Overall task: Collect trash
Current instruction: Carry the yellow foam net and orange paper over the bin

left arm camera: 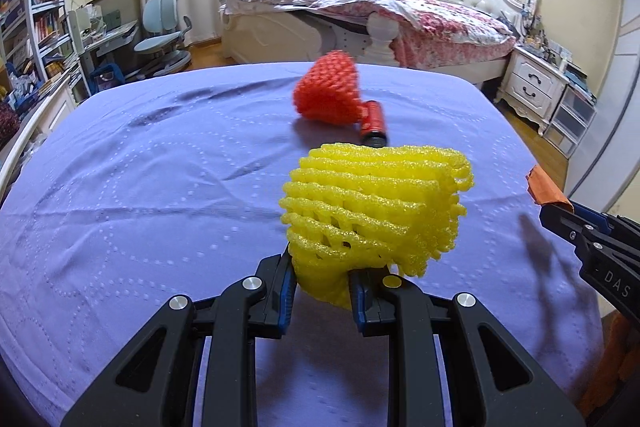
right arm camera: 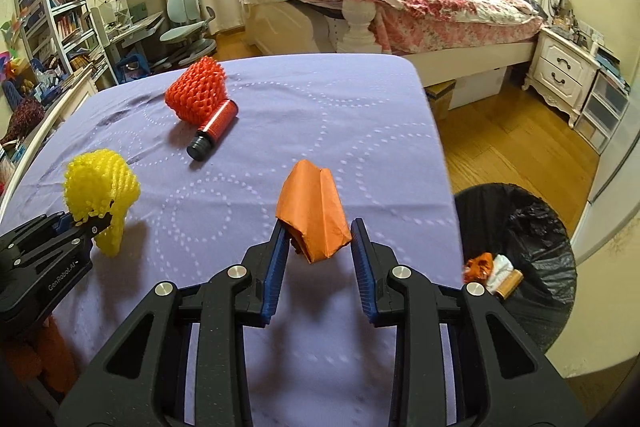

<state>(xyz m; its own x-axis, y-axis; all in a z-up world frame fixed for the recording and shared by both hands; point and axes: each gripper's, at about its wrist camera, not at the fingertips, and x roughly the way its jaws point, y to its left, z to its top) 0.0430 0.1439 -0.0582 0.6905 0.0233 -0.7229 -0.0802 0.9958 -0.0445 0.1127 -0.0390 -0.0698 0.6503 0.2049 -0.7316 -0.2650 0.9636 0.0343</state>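
My left gripper (left arm camera: 322,285) is shut on a yellow foam fruit net (left arm camera: 380,211) and holds it above the purple tablecloth (left arm camera: 140,187); the net also shows in the right wrist view (right arm camera: 102,193). My right gripper (right arm camera: 320,247) holds a folded orange paper (right arm camera: 314,213) between its jaws, which stand fairly wide with the paper against the left pad. A red foam net (right arm camera: 196,93) and a red bottle with a black cap (right arm camera: 214,129) lie on the far part of the table.
A black-lined trash bin (right arm camera: 520,259) stands on the wooden floor to the right of the table, with some scraps and a small bottle inside. A bed (right arm camera: 400,3), a nightstand (right arm camera: 560,71), a desk chair (right arm camera: 184,23) and bookshelves (right arm camera: 52,7) lie beyond.
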